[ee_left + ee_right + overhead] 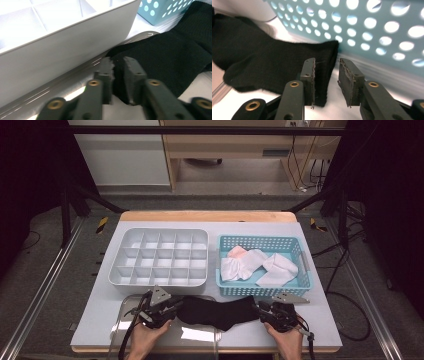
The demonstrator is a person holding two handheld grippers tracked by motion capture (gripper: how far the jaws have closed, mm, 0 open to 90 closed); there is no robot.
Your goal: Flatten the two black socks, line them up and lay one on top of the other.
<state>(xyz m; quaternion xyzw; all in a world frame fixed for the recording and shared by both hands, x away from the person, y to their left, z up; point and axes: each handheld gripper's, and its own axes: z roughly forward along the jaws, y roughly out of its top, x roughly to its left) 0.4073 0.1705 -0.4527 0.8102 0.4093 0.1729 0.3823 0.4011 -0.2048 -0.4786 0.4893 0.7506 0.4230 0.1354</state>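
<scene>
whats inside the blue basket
The blue basket holds white socks, one with a pink patch, lying loosely heaped. Whatever lies beneath them on the basket floor is covered, so an exact count cannot be told.

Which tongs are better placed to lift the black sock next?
Left. The left tongs are already shut on the black sock edge, while the right tongs stand open, the sock's other end between them but not pinched.

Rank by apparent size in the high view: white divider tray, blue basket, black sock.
1. white divider tray
2. blue basket, nearly as large
3. black sock, clearly smallest; its ends sit between the grippers' fingers, so part is hidden.
</scene>
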